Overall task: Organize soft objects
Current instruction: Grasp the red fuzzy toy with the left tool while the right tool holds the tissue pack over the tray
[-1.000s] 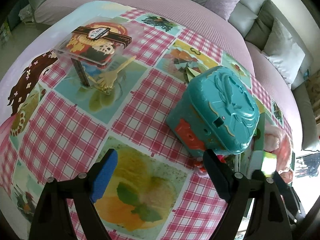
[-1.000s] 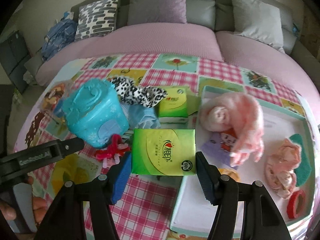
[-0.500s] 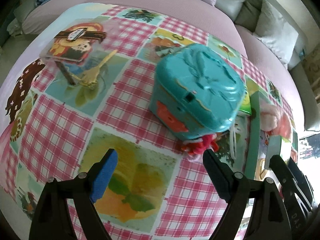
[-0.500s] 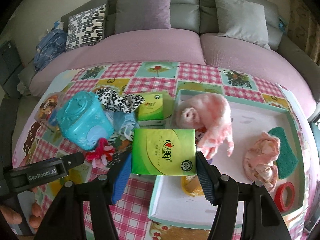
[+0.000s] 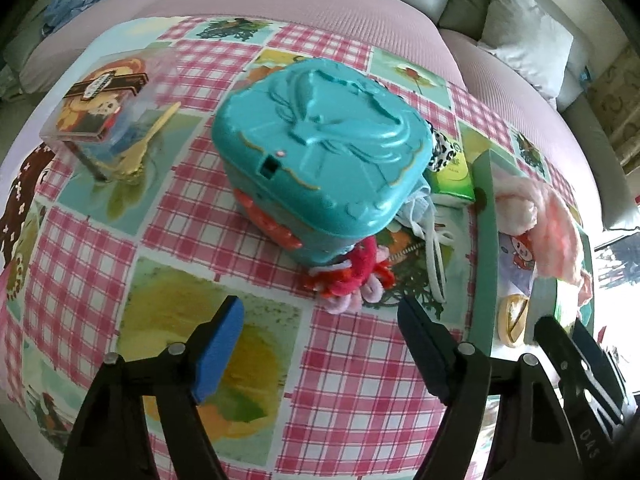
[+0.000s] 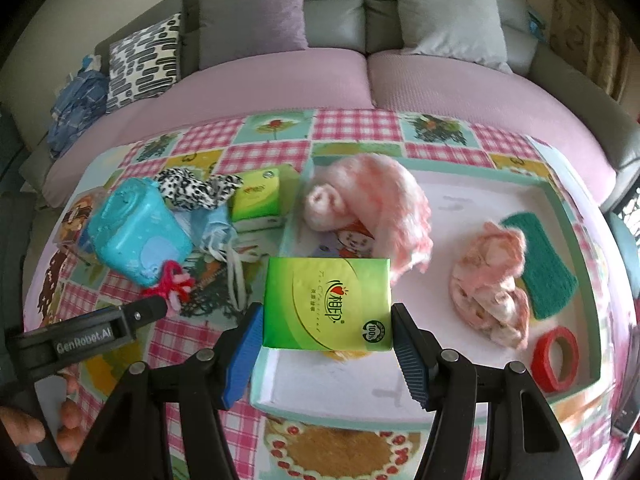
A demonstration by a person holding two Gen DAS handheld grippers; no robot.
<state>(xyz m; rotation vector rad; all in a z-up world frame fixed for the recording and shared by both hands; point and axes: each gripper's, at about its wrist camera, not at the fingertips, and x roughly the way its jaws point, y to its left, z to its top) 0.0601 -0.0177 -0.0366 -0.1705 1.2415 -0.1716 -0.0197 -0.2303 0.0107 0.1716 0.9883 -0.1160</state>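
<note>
Over the tray's (image 6: pixel 576 216) near edge, the right hand-held gripper (image 6: pixel 327 344) clamps a green tissue pack (image 6: pixel 327 304).
Tray holds pink plush toys (image 6: pixel 372 208), sponge (image 6: pixel 540 264), tape roll (image 6: pixel 554 354); the left hand-held gripper (image 5: pixel 320 344), jaws just narrowing, is empty.

A living room behind my counter

I face a grey sofa (image 6: pixel 360 12) whose seats wear a mauve cover (image 6: pixel 280 84). Against its back lean a mauve cushion (image 6: pixel 256 8), a pale grey cushion (image 6: pixel 452 16) and a black-and-white patterned one (image 6: pixel 140 60), with a heap of blue denim cloth (image 6: pixel 76 108) at the left end. A cream wall (image 6: pixel 100 4) rises behind. The counter wears a pink checked, picture-printed cloth (image 5: pixel 352 384). Soft daylight fills the room.
</note>
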